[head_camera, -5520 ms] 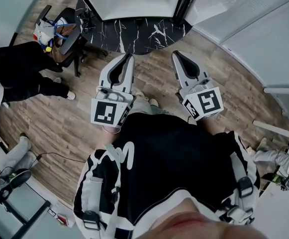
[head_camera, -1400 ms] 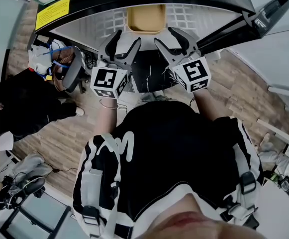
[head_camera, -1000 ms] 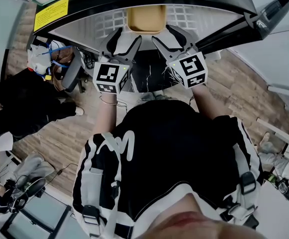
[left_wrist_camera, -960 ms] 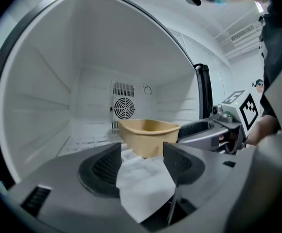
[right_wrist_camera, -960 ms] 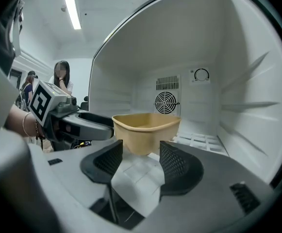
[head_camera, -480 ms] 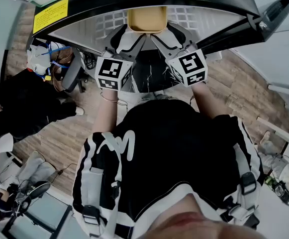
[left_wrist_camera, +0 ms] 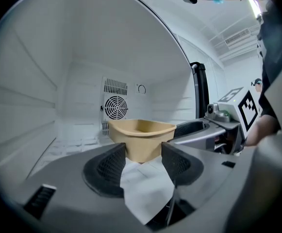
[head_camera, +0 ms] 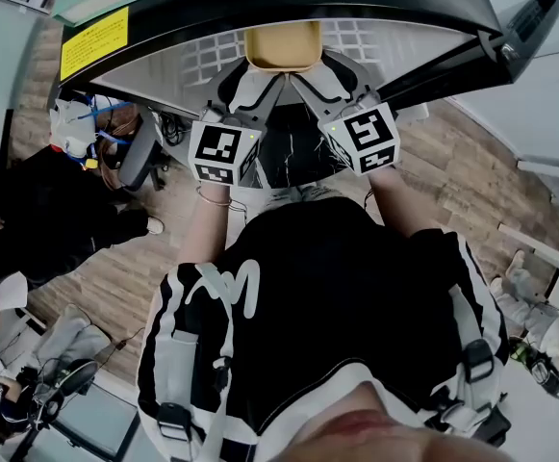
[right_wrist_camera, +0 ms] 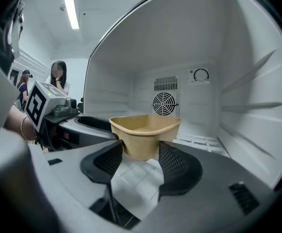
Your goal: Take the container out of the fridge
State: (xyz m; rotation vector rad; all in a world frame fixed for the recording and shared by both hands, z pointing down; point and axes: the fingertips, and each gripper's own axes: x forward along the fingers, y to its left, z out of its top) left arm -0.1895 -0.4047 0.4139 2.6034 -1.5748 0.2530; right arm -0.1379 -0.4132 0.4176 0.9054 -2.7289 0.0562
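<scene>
On the white fridge shelf [head_camera: 202,61], dead ahead at 12 o'clock, the tan container [head_camera: 281,44] stands upright. The left gripper [head_camera: 256,80] sits at its 7 o'clock and the right gripper [head_camera: 319,73] at its 5 o'clock, both reaching in. Each pair of jaws is spread, the container's near end at the mouth, pads not pressing — the left pair has just been closing a little.

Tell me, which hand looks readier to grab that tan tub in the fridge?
Left, narrowly, I think. The left hand-held gripper and the right hand-held gripper both point open jaws at the tub just ahead. The left one's jaws have just been closing slightly, with nothing pinched yet.
</scene>
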